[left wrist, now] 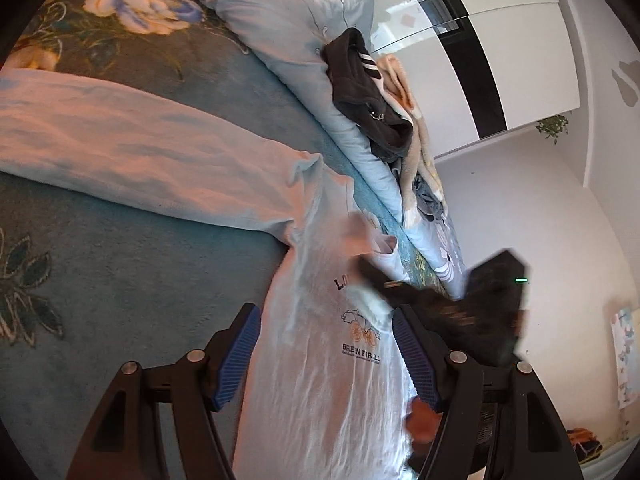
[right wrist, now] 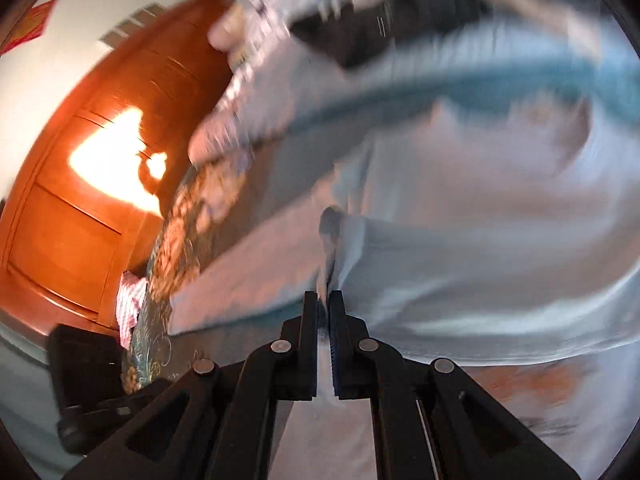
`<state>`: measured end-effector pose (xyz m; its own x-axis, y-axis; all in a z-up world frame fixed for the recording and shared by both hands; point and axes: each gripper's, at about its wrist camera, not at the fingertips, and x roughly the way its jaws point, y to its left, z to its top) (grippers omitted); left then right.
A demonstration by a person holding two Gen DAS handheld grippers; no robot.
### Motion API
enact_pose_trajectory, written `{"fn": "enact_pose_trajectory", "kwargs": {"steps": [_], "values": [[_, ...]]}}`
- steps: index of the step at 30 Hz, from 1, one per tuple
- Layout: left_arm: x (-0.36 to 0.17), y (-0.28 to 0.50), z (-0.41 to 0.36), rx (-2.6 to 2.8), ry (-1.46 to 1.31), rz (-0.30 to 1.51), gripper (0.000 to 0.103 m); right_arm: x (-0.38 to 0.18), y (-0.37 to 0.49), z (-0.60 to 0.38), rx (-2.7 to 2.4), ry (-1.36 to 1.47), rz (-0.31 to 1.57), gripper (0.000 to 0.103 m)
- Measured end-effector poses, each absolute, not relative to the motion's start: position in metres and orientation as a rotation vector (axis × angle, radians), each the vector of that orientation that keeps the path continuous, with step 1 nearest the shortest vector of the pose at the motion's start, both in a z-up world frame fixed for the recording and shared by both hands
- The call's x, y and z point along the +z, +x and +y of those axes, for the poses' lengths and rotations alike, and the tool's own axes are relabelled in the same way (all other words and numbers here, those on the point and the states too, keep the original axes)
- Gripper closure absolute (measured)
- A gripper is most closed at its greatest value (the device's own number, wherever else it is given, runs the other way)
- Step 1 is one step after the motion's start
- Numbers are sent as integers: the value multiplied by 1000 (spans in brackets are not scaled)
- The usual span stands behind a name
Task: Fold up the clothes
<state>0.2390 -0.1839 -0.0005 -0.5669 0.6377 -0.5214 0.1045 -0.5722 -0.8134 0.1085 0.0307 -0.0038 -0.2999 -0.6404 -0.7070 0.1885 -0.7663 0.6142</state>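
Floral blanket (left wrist: 120,260) bears a wrinkled, pale printed shirt (left wrist: 320,380), sleeve spread.

White long-sleeve shirt (left wrist: 320,380) lies front-up on the teal bedspread, wrinkled, one sleeve stretched out flat to the side. Chest print: small car graphic with orange wheels, text "GREEN FIR ILL". Right wrist view is motion-blurred; a fold of the pale fabric is bunched up

Home bedroom: bed (left wrist: 120,272) with floral teal cover, daisy-print pillow (left wrist: 288,12), white wardrobe (left wrist: 500,40), wooden door (right wrist: 100,152).
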Motion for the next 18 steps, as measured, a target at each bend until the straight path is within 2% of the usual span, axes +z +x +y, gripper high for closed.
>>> {"fn": "enact_pose_trajectory", "kwargs": {"steps": [6, 8, 10, 15, 18], "values": [[-7, 224, -167, 2169, -1251, -1187, 31, -14, 126, 49, -2019, 1413, -671, 95], [-8, 216, -158, 2171, -1260, -1153, 31, 0, 135, 70, -2052, 1380, -648, 83], [-9, 207, -148, 2181, -1281, -1106, 31, 15, 148, 97, -2134, 1338, -636, 77], [-13, 180, -124, 2279, -1353, -873, 31, 32, 187, 167, -2273, 1262, -743, 75], [-29, 169, -109, 2239, -1463, -816, 31, 31, 211, 204, -2335, 1243, -833, 75]]}}
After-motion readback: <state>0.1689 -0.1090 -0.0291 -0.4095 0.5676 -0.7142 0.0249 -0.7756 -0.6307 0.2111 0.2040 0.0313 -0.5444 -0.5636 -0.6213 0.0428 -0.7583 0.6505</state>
